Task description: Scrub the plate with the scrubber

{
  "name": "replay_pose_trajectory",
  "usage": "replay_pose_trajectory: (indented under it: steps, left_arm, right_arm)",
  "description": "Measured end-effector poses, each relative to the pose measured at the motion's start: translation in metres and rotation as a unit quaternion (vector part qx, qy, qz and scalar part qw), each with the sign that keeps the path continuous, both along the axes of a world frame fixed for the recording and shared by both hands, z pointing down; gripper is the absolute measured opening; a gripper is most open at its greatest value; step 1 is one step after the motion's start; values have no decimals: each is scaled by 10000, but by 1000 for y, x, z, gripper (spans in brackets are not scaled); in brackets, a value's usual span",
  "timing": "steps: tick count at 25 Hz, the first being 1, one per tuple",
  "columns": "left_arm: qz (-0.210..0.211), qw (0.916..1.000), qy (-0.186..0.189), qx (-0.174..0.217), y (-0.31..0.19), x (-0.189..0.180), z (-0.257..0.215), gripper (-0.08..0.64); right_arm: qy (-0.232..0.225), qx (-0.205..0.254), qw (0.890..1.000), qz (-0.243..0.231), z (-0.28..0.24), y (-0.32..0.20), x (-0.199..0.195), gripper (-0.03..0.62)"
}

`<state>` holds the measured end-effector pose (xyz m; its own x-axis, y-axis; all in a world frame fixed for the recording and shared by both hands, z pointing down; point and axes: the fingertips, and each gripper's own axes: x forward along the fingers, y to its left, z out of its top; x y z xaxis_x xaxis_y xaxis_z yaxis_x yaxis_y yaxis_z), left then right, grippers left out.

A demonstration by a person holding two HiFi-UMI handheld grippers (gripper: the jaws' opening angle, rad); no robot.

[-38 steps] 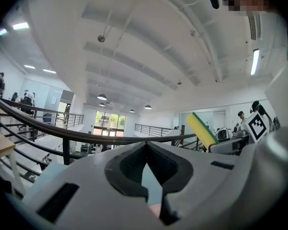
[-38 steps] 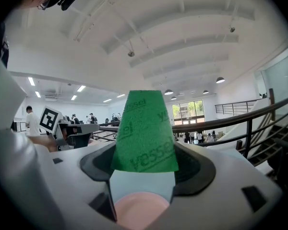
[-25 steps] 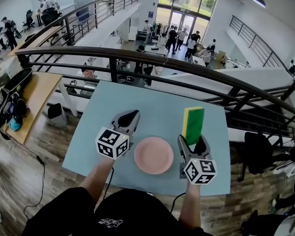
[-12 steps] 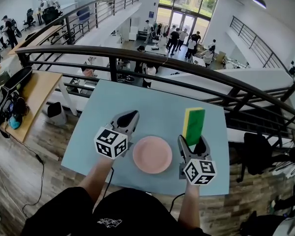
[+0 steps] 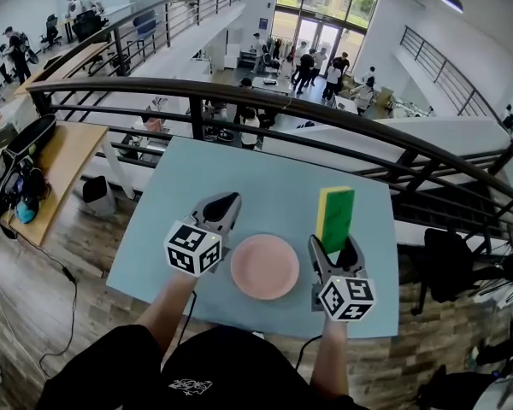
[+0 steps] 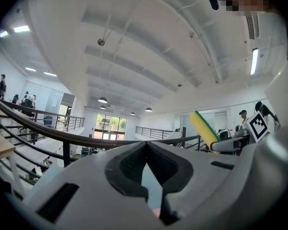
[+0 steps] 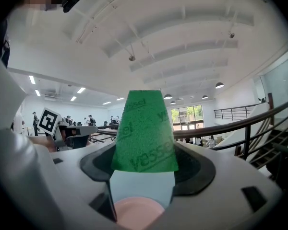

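while clamped in the right claw [image 5: 335, 245], the scrubber [image 5: 335, 213] is held upright.
left claw [image 5: 224, 203] is closed, empty, beside the plate [image 5: 265, 267].

Pale blue table [image 5: 265, 182], dark curved railing [image 5: 137, 84] at 12 o'clock, wooden desk [image 5: 68, 156] at 9 o'clock, bright glazed doors [image 5: 325, 32] at 1 o'clock, wood floor [image 5: 34, 314]

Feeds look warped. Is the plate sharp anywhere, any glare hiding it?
Head view: fisheye bends the railing, yet plate and scrubber are sharp, evenly lit, no glare. Right gripper view: scrubber crisp, plate only a soft pink patch at the bottom. Left gripper view: dark corners, scrubber small but clear.
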<state>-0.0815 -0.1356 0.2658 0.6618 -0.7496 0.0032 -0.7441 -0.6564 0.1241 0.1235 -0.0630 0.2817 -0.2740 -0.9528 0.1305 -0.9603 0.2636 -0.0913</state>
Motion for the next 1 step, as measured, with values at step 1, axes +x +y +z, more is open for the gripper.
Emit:
replay_pose_trajectory:
  steps: [1]
  left_arm:
    - [-5, 10000, 0, -4, 0, -1, 1, 8]
  right_arm:
    - [6, -5, 10000, -3, 1, 0, 0, 333]
